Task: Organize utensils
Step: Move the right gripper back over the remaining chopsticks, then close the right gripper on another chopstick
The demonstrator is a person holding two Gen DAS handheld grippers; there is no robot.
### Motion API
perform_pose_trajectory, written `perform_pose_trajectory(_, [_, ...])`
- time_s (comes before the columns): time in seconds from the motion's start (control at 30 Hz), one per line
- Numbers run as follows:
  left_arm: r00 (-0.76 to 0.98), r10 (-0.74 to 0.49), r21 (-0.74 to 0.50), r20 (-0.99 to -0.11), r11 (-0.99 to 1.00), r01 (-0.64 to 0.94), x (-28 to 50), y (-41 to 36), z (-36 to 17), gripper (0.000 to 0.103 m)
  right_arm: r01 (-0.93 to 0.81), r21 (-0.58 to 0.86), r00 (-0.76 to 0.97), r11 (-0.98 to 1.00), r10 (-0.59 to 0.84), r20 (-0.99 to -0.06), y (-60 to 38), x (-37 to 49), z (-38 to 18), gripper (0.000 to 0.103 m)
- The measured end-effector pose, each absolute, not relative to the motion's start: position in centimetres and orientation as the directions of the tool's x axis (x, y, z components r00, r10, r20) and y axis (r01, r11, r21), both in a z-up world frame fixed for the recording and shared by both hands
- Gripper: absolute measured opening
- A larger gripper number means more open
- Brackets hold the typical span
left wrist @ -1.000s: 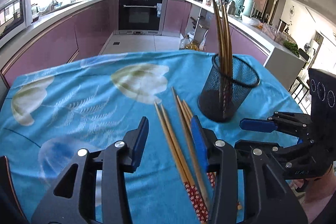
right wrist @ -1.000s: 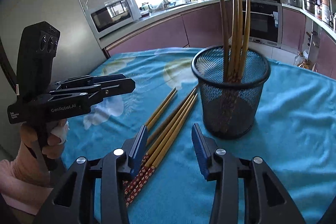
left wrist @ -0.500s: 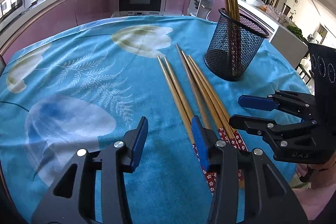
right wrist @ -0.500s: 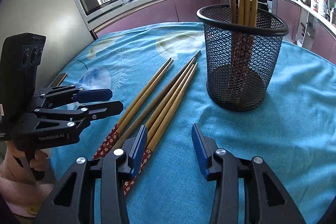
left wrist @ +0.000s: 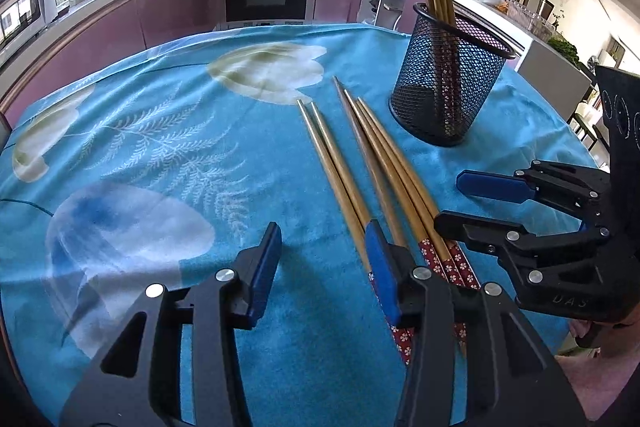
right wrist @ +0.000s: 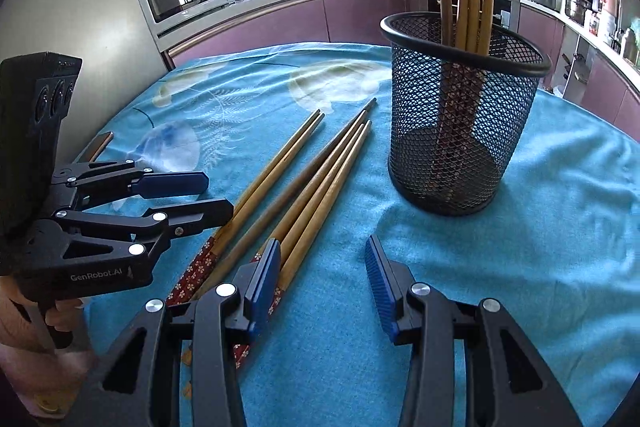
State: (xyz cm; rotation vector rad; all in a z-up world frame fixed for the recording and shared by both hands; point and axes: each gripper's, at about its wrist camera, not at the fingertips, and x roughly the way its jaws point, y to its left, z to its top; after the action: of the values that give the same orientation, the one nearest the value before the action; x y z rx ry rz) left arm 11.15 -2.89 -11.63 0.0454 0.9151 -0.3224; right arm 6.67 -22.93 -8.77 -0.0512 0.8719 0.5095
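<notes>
Now both grippers, left [left wrist: 322, 259] & right [right wrist: 322, 263], half-open, empty; chopsticks [left wrist: 360, 163] lie bunched w/ ends overlapping, so a grab may pinch several or scatter them.

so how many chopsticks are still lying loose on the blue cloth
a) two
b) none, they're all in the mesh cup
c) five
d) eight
c) Five chopsticks lie on the cloth: a pair side by side and three more beside them, all apart from the mesh cup, which already holds several standing upright.
</notes>
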Motion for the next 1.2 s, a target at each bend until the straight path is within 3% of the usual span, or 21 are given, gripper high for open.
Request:
perform_pose_trajectory(0.73, [0.567, -0.219, -0.057, -0.794, 0.955, 0.29, 12.4, -3.4, -12.1, 0.042, -0.424, 0.116, 0.545, 0.898, 0.355, -0.759, -23.0, 7.5, -8.8, 0.035])
perform_pose_trajectory(0.87, [0.568, -0.208, -0.05, -0.796, 0.958, 0.281, 13.2, -3.7, -12.1, 0.035, -0.416, 0.11, 0.547, 0.903, 0.345, -0.763, -22.6, 8.3, -8.9, 0.031])
perform_pose_trajectory(1.07, [0.563, -0.218, -0.071, -0.797, 0.96, 0.271, 13.9, -3.7, -12.1, 0.016, -0.39, 0.151, 0.542, 0.908, 0.359, -0.76, -23.4, 8.6, -8.9, 0.011])
perform_pose_trajectory(1.2, [0.561, -0.23, -0.096, -0.795, 0.961, 0.259, 13.9, -3.3, -12.1, 0.011, -0.377, 0.188, 0.536, 0.907, 0.379, -0.754, -24.1, 8.7, -9.0, 0.006])
